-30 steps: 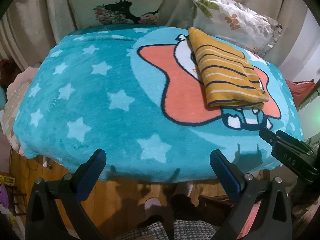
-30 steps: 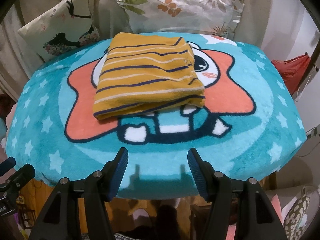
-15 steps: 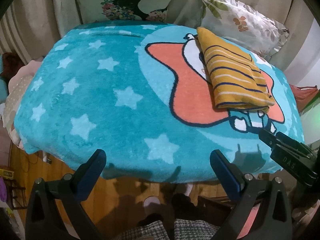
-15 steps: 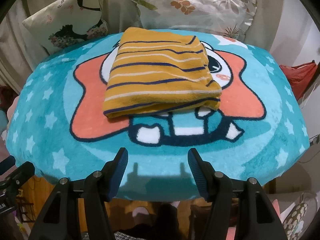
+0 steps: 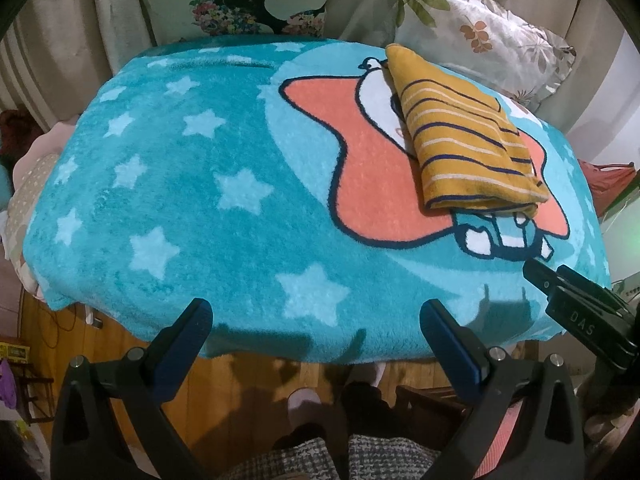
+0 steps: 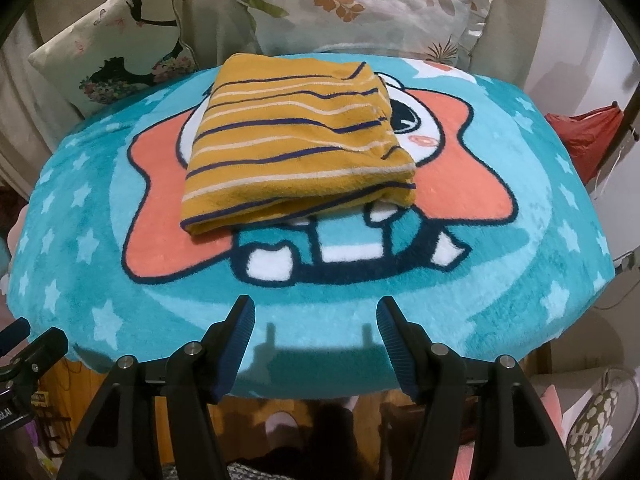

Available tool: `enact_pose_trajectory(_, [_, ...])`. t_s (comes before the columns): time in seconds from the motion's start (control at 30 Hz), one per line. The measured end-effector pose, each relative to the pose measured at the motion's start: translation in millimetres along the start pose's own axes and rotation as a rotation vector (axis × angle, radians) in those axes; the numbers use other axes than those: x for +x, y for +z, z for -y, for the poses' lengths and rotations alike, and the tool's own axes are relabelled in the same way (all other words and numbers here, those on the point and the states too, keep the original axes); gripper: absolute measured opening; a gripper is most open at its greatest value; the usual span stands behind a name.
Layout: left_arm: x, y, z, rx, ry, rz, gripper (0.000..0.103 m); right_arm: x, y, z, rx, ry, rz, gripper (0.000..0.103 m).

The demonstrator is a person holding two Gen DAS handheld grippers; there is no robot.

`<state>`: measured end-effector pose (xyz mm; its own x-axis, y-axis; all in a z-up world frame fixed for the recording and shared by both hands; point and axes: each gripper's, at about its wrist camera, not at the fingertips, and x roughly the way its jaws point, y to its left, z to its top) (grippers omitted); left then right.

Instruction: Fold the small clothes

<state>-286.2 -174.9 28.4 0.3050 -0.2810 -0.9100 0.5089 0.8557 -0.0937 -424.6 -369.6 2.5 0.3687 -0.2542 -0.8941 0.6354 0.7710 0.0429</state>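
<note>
Garment: folded mustard striped cloth [image 6: 296,148] lying flat on the teal star blanket [image 5: 192,200], over the cartoon star print, toward the far edge and right of the middle; near fold edge open, layers visible.
Right gripper [image 6: 312,320]: fingers spread apart, empty, hovering at the near edge of the blanket; garment straight ahead of the gap, well apart, not touched.
Left gripper [image 5: 316,320]: fingers wide apart, empty, at the near edge further left; garment [image 5: 464,136] ahead and off to the right, well apart from both blue pads [image 5: 188,344].
Between the two: tip of right gripper seen at the right border of the left view, near the near right corner of the blanket.
Behind: floral pillow [image 6: 360,4] and pillow with dark figure print [image 6: 116,48] leaning beyond the far edge.
Below: wooden floor [image 5: 240,392] under the near edge.
</note>
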Motion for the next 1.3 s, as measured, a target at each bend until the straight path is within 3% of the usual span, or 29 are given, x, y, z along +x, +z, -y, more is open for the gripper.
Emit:
enact_pose_trajectory(0.8, [14, 3, -17, -0.067, -0.009, -0.047, 0.103, -3, 8, -17, -0.045, -0.016, 0.005, 0.068])
enact_pose_trajectory(1.03, [12, 14, -23, -0.122, 0.033, -0.022, 0.103, -5, 70, -1, -0.037, 0.004, 0.070, 0.068])
enact_pose_trajectory(1.27, [15, 29, -23, -0.204, 0.097, -0.019, 0.103, 25, 136, 0, -0.024, 0.082, 0.085, 0.068])
enact_pose_trajectory(1.3, [16, 31, -22, -0.215, 0.103, -0.018, 0.103, 30, 143, -1, -0.036, 0.096, 0.083, 0.064])
